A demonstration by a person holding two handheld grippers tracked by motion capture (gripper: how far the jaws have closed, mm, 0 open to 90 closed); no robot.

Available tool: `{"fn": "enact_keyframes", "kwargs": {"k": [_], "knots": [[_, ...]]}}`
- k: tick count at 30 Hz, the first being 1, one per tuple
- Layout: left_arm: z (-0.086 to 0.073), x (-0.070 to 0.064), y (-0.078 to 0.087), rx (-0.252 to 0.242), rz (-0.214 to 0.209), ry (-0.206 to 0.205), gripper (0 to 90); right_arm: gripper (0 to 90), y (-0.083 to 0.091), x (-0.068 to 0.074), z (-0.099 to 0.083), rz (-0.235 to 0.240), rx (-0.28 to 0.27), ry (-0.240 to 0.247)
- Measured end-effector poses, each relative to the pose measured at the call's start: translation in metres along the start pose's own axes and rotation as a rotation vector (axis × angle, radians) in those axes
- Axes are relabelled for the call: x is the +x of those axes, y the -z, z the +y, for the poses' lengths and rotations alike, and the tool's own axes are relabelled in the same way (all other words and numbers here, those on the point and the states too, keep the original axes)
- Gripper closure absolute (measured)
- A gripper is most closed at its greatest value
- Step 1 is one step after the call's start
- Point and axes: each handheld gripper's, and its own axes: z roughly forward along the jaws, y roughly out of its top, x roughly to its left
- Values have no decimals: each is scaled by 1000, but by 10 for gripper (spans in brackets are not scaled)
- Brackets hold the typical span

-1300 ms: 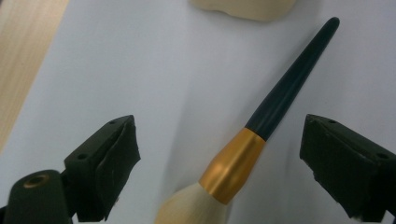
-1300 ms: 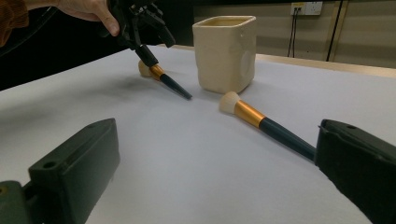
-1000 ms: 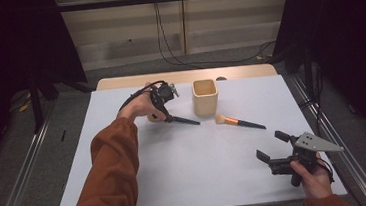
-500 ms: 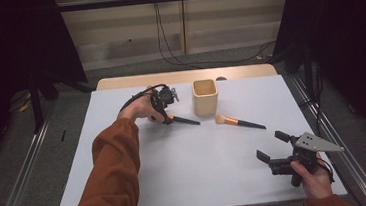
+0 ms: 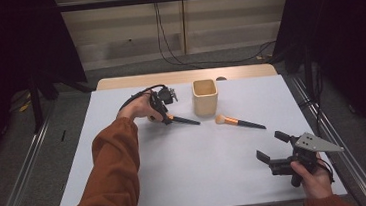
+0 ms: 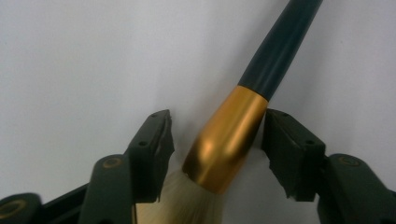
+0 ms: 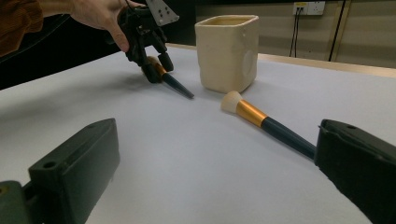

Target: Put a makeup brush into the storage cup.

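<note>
Black-handled makeup brush with gold ferrule and pale bristles (image 6: 227,140) lies on the white table (image 5: 188,183), left of the beige square cup (image 5: 205,97). Its ferrule sits between my left gripper (image 5: 162,103)'s spread jaws, not yet pinched; handle axis runs away from them. Right gripper (image 5: 275,151) rests wide open, well apart. Since a second ago, the left gripper has lowered around the brush.

The high view looks down and forward from above the near edge of the table (image 5: 187,173). The left gripper view sits very close to one brush (image 6: 233,135). The right gripper view looks low across the table toward 11 o'clock, sharing the cup (image 7: 227,51) with the high view.
</note>
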Motion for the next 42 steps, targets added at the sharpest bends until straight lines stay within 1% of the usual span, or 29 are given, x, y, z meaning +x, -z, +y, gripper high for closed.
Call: {"fn": "enact_keyframes", "kwargs": {"k": [1, 2, 4, 5, 6, 7, 8, 11, 12, 13, 14, 15, 16, 19, 20, 21, 25, 29, 31, 33, 34, 35, 36, 37, 38, 39, 40, 41, 42], "knots": [[0, 2, 1, 7, -21, -1, 471, 0, 0, 0, 0, 0, 0, 0], [-1, 2, 0, -7, -31, 46, 479, 0, 0, 0, 0, 0, 0, 0], [-1, 3, 0, 10, -27, 50, 481, 0, 0, 1, 0, 2, -2, -2], [0, 3, 1, 16, -28, 57, 483, 0, 0, 1, 0, 4, -4, 0], [0, 2, 0, 11, -27, 75, 487, 0, 1, 1, 0, 3, -3, 0], [0, 2, 0, 10, -29, 79, 491, 0, 0, 0, 0, 2, 1, 4], [0, 4, 1, 23, -32, 73, 495, 0, 0, 0, 0, 2, 2, 3], [-1, 3, 0, 24, -20, 106, 531, 0, 1, 1, 0, 0, -3, 3], [-1, 3, 1, 33, -19, 103, 557, 0, 1, 1, 0, 1, -3, 4], [-1, 4, 2, 49, -19, 83, 579, 0, 2, 1, 0, 0, -3, 4], [-1, 4, 2, 49, -19, 83, 595, 0, 2, 1, 0, -1, -2, 4], [-1, 3, 2, 45, -39, 93, 595, 0, 2, 1, 0, -1, -2, 4], [-2, 4, 3, 55, -37, 76, 609, 0, 2, 1, -1, -3, -1, 1], [-1, 3, 3, 60, -36, 61, 613, 0, 2, 1, -1, -4, -1, 1], [-1, 2, 3, 68, -33, 32, 622, 0, 3, 1, -1, -4, -2, -3], [-1, 2, 3, 63, -38, 25, 625, 0, 3, 1, -1, -4, -2, -1], [-1, -2, 4, 68, -35, -35, 647, 0, 2, 1, -1, -6, 0, -1], [-4, -3, 6, 61, -57, -33, 658, 0, 1, 0, -1, -9, 5, -3], [-5, -5, 6, 51, -62, -15, 661, 0, 1, 0, -1, -8, 2, -1], [-6, -4, 7, 62, -73, -15, 663, 0, 1, 0, -1, -9, 3, 0], [-7, -4, 7, 65, -75, -9, 663, 0, 1, 0, -1, -8, 4, 2], [-8, -4, 8, 57, -83, 9, 663, 0, 1, 0, -1, -9, 4, -1], [-9, -4, 8, 61, -87, 5, 663, 0, 1, 0, -1, -9, 3, 0], [-10, -5, 9, 64, -90, 11, 664, 0, 1, 0, -1, -9, 3, 0], [-11, -5, 9, 56, -91, 26, 664, 0, 1, 0, -1, -9, 3, 2], [-12, -4, 11, 50, -83, 35, 664, 0, 1, 0, -1, -10, 3, 2], [-14, -4, 11, 39, -91, 60, 664, 0, 1, 0, -1, -10, 3, 2], [-15, -4, 12, 48, -100, 58, 664, 0, 1, 0, -1, -10, 3, 2], [-17, -4, 12, 52, -73, 64, 664, 0, 1, 0, -1, -11, 4, 2]]}}
